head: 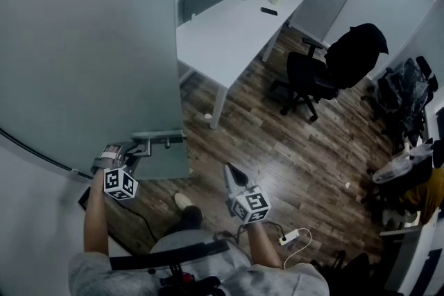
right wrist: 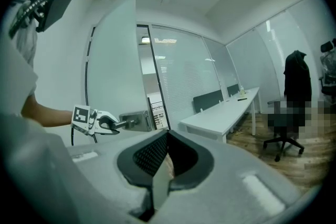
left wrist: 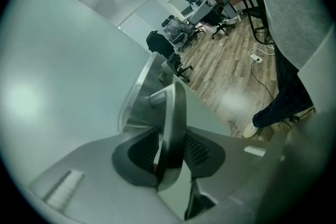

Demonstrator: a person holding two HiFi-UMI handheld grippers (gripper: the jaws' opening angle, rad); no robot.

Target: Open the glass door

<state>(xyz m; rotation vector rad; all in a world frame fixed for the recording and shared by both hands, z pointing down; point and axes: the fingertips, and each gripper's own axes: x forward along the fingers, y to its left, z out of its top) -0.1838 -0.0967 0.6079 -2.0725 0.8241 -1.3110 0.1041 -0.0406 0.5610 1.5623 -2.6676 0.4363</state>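
- Head view showed a frosted glass door, smooth and pale, standing ajar at the left over a dark wood-plank floor.
- Its door handle was a brushed-metal lever on a rectangular metal plate near the door's free edge.
- Left gripper had its black dimpled pads on either side of the lever's flat bar. They looked closed on it, though the left gripper view was too dim to show how tightly.
- Right gripper hung just right of the door edge, apart from the handle, its jaws together and empty.
- Left forearm reached forward, bare, with its gripper tilted downward; the right gripper pointed nearly level.
- A long white worktop and a black office chair stood beyond.
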